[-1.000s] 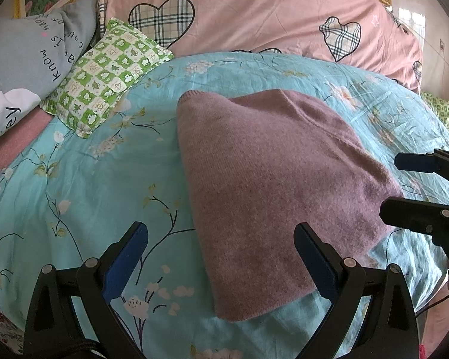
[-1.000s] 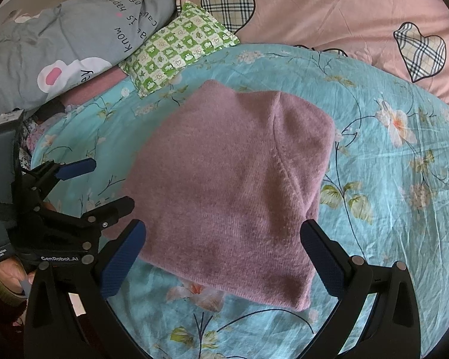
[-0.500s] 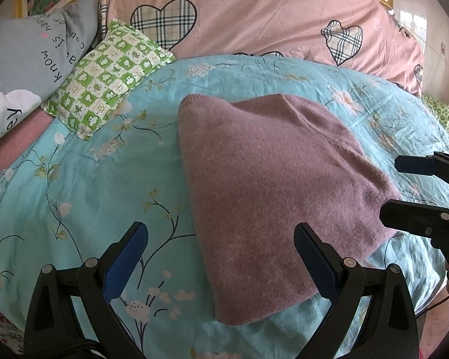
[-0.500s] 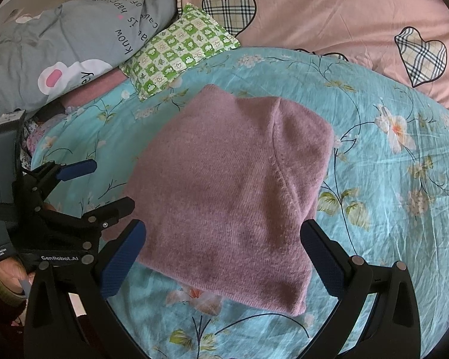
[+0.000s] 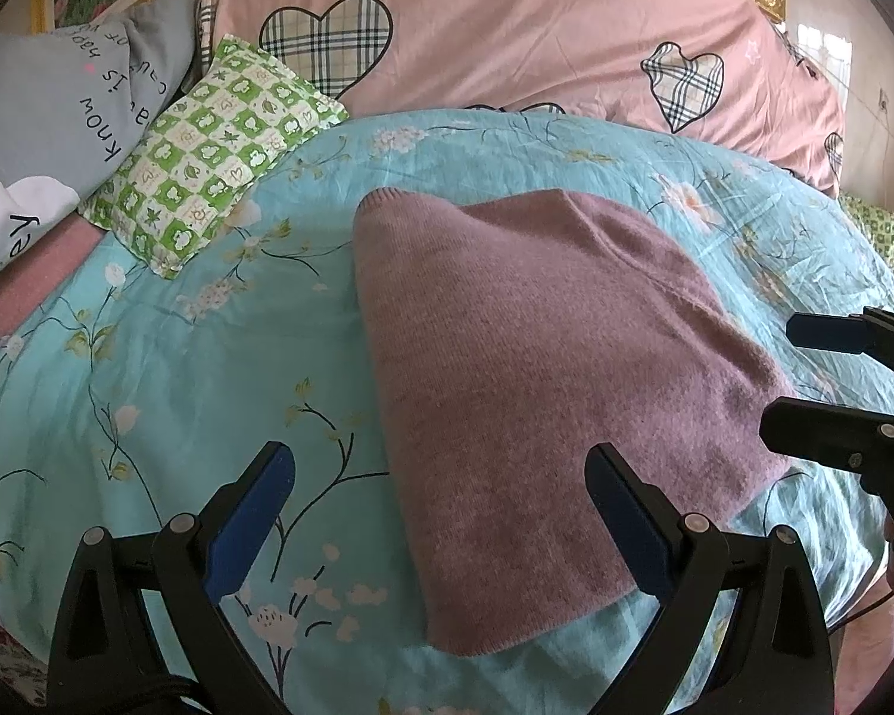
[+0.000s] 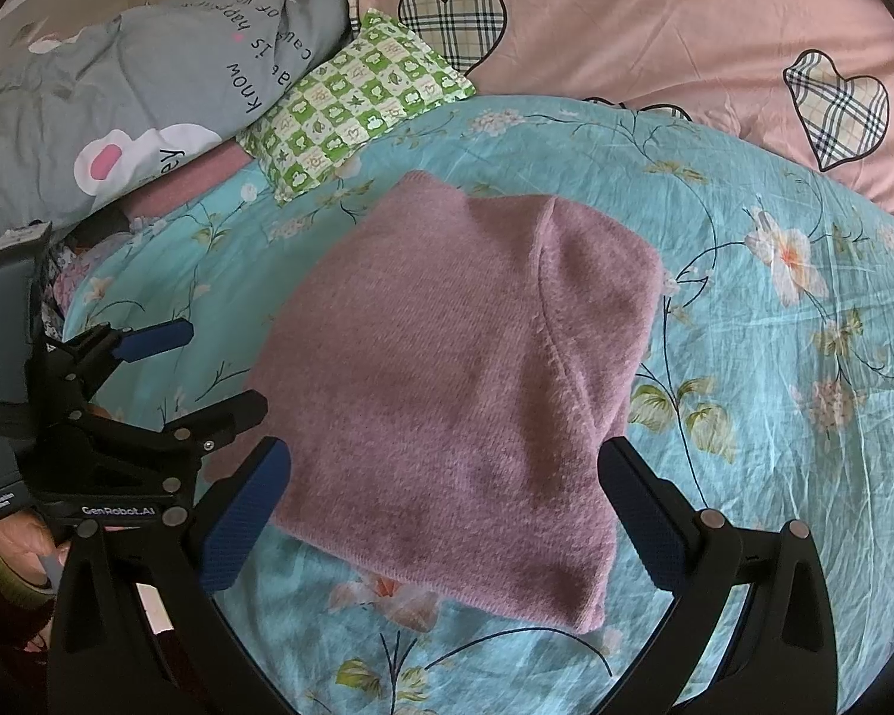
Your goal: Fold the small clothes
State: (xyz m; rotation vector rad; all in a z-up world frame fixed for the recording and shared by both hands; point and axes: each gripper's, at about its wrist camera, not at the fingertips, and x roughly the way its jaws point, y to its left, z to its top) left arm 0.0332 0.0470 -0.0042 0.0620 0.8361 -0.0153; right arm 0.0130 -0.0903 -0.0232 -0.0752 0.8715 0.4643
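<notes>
A bed with a turquoise floral sheet (image 5: 220, 369) carried a folded mauve knit sweater (image 5: 542, 369) lying flat near its middle, a green checked pillow (image 5: 208, 149) beyond it. The left gripper (image 5: 441, 527) and right gripper (image 6: 447, 512) hung above the sweater's near edge, fingers spread wide and empty.

We see a folded knit garment (image 5: 542, 357) of dusty mauve wool, plain and unpatterned, just ahead of our left tongs (image 5: 441, 512), whose arms are black with dark blue pads. It lies on a turquoise bedsheet (image 5: 178, 357) printed with pale blossoms and dark twigs. Farther ahead is a pink duvet (image 5: 536, 30) with tartan hearts. Up to the left sit a green-and-cream chequered cushion (image 5: 208, 149) and a grey pillow (image 5: 59, 95) with black lettering. Our right tongs (image 6: 447, 506) match: black, blue-padded.
</notes>
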